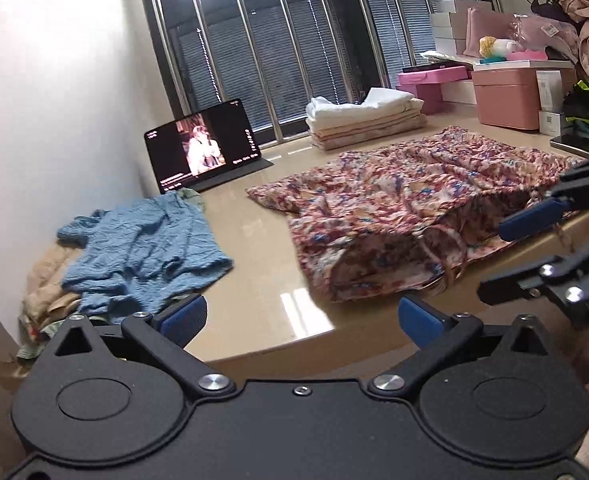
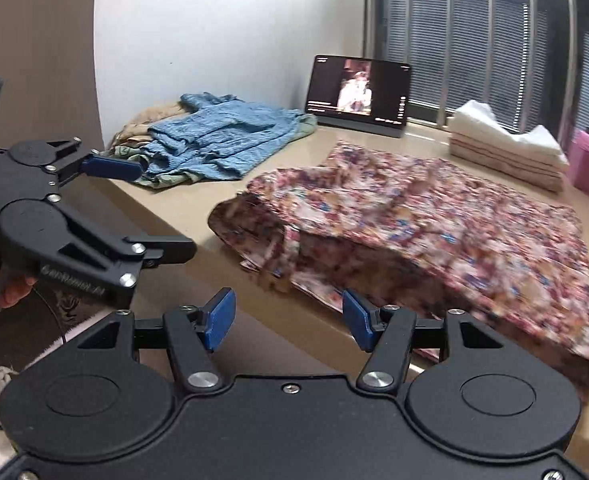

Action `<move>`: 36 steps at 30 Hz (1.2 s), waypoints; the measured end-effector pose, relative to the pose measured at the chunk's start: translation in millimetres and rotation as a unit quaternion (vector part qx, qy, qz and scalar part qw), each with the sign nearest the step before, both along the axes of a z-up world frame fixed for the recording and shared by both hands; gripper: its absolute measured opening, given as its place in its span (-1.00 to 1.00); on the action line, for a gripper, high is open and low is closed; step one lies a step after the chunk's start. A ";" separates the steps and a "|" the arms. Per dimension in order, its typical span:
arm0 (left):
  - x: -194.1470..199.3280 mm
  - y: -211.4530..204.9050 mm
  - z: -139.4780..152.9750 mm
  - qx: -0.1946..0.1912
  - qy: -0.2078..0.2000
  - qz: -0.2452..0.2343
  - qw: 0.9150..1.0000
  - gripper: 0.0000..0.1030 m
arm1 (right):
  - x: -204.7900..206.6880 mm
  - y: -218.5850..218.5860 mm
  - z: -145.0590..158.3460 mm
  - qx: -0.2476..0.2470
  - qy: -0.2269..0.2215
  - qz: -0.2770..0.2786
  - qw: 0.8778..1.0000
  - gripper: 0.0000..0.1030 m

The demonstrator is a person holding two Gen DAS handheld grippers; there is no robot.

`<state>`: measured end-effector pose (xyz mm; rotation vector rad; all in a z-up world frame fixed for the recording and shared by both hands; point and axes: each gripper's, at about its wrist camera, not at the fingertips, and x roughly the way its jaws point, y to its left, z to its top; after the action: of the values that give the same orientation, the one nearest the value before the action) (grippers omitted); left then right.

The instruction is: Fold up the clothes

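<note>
A floral red-and-cream garment (image 1: pixel 414 200) (image 2: pixel 434 220) lies partly folded on the glossy beige table (image 1: pixel 254 240), its near edge hanging at the table's front. A crumpled blue garment (image 1: pixel 142 240) (image 2: pixel 222 140) rests on a pile of beige clothes at the left end. My left gripper (image 1: pixel 301 318) (image 2: pixel 154 208) stands wide open over the table's front edge, between the two garments, with nothing in it. My right gripper (image 2: pixel 288 318) (image 1: pixel 510 256) is open too, just short of the floral garment's near edge, and its pads touch no cloth.
A tablet (image 1: pixel 202 148) (image 2: pixel 358 92) playing a video leans at the window. A folded stack of white and cream cloth (image 1: pixel 366 120) (image 2: pixel 506 148) sits behind the floral garment. Pink boxes (image 1: pixel 510 96) and clutter fill the far right. A wall bounds the left end.
</note>
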<state>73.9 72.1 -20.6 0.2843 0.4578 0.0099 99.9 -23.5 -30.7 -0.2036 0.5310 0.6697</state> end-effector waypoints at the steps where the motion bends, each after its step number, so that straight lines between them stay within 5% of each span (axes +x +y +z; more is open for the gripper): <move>1: -1.4 4.3 -0.4 -0.006 0.002 0.001 1.000 1.00 | 2.1 3.3 -0.4 0.000 0.000 0.000 1.000 0.20; 5: -6.5 20.7 -2.3 -0.030 0.009 0.005 1.000 1.00 | 11.2 13.4 -2.1 0.007 0.006 -0.004 1.000 0.10; 8: -9.0 26.1 -3.5 -0.036 0.011 0.000 0.999 1.00 | 18.2 20.7 -3.9 0.004 0.019 0.002 1.000 -0.30; 10: -10.5 27.5 -4.0 -0.039 0.012 -0.009 0.999 1.00 | 19.2 25.4 -4.1 -0.001 0.021 0.011 1.000 -0.74; 13: -12.0 22.9 -4.9 -0.040 0.011 -0.039 0.998 1.00 | 27.9 22.7 0.5 0.034 0.061 0.028 0.997 -0.95; 18: -8.9 -1.1 -7.6 -0.028 -0.001 -0.104 0.994 1.00 | 52.6 -6.8 16.0 0.149 0.134 0.003 0.980 -0.96; 23: 1.4 -23.7 -6.2 -0.067 -0.018 -0.178 0.982 0.91 | 73.0 -28.3 29.2 0.223 0.173 -0.007 0.959 -0.96; 26: 10.7 -35.2 -8.6 -0.069 -0.011 -0.194 0.978 0.65 | 80.0 -32.6 30.4 0.238 0.187 -0.002 0.953 -0.96; 28: 18.5 -39.3 -11.5 -0.071 0.002 -0.197 0.978 0.27 | 82.2 -34.2 30.5 0.243 0.193 0.004 0.951 -0.96; 36: 42.9 -22.7 -11.0 -0.162 0.049 -0.180 0.969 -0.86 | 85.8 -33.5 26.6 0.258 0.204 0.012 0.944 -0.90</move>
<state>116.8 49.4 -31.6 0.0425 0.4930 -0.4320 185.8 -57.0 -4.1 0.4328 0.7277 0.8573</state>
